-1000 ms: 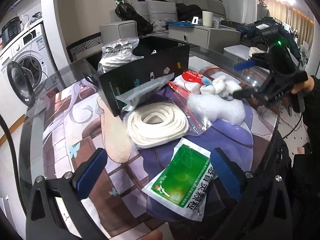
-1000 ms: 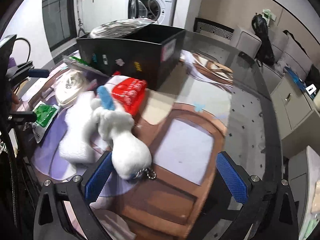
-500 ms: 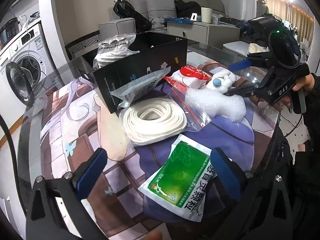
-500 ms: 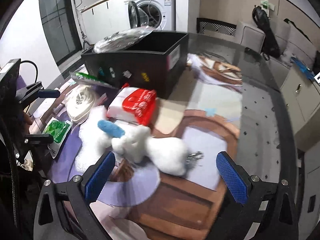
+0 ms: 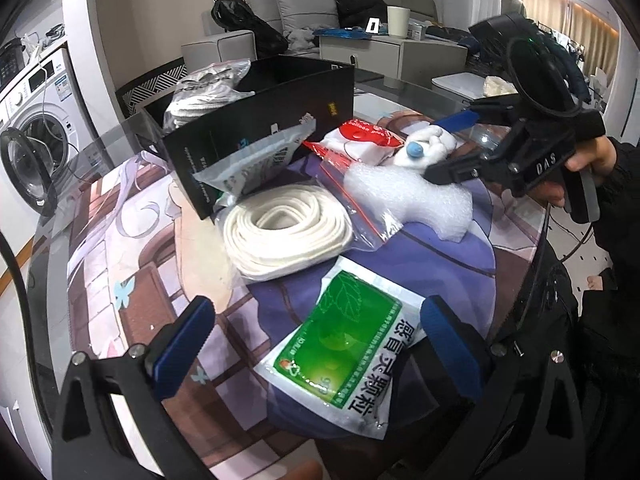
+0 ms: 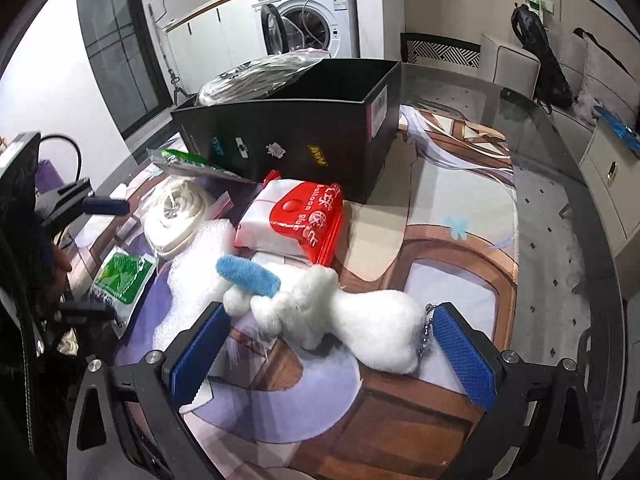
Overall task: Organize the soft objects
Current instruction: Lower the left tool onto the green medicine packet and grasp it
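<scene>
One container sits on the table (image 6: pixel 552 184): the black box (image 6: pixel 296 136), open-topped, with a clear bag of white goods (image 5: pixel 202 94) poking over its rim. Another clear packet (image 5: pixel 256 160) leans on the box's near wall. From my left gripper (image 5: pixel 316 344), jaws wide apart with nothing between them, I see a green sachet (image 5: pixel 344 344) near the table's front edge, a bagged coil of white cord (image 5: pixel 286 226) behind it, and white foam (image 5: pixel 404 196) beside that. My right gripper (image 6: pixel 332 356) is spread open around the white plush toy (image 6: pixel 340 316) lying on the mat (image 6: pixel 460 208) — pads apart from it. Only the right view shows the plush's keychain (image 6: pixel 426 336) and its blue ear (image 6: pixel 248 276) clearly; the red-and-white wipes pack (image 6: pixel 296 220) lies just behind, against the box.
</scene>
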The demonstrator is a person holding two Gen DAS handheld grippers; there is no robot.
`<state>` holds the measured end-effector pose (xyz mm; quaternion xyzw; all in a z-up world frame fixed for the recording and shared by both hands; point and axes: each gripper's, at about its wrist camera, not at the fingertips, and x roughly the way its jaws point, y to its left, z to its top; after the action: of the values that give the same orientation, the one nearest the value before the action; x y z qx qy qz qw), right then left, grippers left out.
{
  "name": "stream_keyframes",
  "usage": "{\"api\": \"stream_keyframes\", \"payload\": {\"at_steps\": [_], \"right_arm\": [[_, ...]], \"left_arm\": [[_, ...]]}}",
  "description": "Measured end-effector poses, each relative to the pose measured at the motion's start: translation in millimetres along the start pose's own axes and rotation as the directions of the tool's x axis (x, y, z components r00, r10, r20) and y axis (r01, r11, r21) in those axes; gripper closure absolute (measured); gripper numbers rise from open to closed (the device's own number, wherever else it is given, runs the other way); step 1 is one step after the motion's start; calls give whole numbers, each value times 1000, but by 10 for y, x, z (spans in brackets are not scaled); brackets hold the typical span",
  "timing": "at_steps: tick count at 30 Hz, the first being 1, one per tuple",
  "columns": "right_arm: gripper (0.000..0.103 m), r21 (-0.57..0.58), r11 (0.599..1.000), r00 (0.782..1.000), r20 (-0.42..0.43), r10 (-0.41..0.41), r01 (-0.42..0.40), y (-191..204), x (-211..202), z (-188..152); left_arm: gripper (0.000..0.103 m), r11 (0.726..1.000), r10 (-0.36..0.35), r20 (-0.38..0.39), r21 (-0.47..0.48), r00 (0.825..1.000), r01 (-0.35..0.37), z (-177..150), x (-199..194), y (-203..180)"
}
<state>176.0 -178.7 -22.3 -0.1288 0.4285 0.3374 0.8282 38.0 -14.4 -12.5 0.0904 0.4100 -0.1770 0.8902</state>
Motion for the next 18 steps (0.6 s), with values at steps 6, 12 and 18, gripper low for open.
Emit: {"api": "stream_keyframes", "payload": {"at_steps": [6,12,18], "right_arm": [[0,14,1000,1000,5,-9,9,-15,4,15],[0,20,1000,1000,3,-4,4,-61,-4,13],[0,16,1000,1000,2,-4,4,-71,-10,16]], "left_arm": [[0,1000,-12,-12,3,1000,12,-20,2,17],[0,997,-56,-10,45,998,56,-63,-75,-14],[0,997,-41,-32,61,999,43,-108,-99,27]]}}
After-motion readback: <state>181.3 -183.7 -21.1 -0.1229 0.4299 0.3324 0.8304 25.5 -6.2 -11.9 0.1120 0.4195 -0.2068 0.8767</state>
